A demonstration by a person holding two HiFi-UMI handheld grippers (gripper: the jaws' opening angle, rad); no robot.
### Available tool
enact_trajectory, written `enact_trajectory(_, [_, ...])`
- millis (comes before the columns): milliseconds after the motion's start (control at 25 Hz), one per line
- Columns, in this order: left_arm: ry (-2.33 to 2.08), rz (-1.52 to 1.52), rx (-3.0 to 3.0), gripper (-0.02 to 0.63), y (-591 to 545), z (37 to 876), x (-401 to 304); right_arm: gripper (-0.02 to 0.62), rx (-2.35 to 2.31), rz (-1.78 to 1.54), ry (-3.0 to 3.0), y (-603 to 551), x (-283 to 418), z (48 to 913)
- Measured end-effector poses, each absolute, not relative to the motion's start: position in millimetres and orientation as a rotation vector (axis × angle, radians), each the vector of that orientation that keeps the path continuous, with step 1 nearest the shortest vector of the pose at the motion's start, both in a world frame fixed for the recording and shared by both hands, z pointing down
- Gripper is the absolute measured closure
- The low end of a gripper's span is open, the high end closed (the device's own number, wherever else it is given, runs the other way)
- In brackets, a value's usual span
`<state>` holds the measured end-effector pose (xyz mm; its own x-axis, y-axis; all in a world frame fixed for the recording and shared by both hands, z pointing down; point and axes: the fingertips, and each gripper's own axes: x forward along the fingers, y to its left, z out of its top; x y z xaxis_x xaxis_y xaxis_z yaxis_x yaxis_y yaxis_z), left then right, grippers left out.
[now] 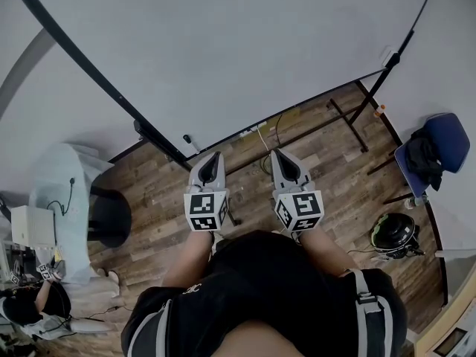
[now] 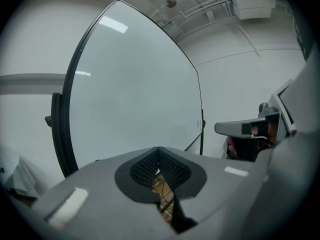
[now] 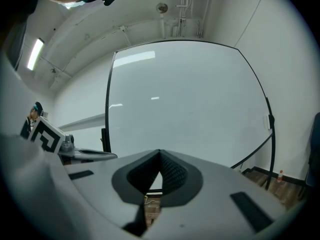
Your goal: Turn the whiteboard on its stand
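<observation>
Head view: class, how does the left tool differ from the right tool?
The left tool points near the whiteboard's lower left corner; the right tool points further along its lower edge. The left tool runs almost straight up the picture; the right tool slants toward it. Both are shut and hold nothing.

The head view looks steeply down from above the person onto the left gripper, the right gripper, the wooden floor and the whiteboard. Each gripper view rides just behind its own jaws and faces forward at the whiteboard close ahead. All three views share the board's white face and black frame.
</observation>
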<state>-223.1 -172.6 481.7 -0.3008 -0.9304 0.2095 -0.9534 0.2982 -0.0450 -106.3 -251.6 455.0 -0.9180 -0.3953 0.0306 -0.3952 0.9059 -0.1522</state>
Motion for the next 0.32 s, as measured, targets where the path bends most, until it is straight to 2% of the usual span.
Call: enact_trajectory(320, [-2.411,0.238,1.752,0.595,-172.6,483.7,-225.8,0.591,-0.631,-0.265,3.082,-250.5,-108.4,463.1])
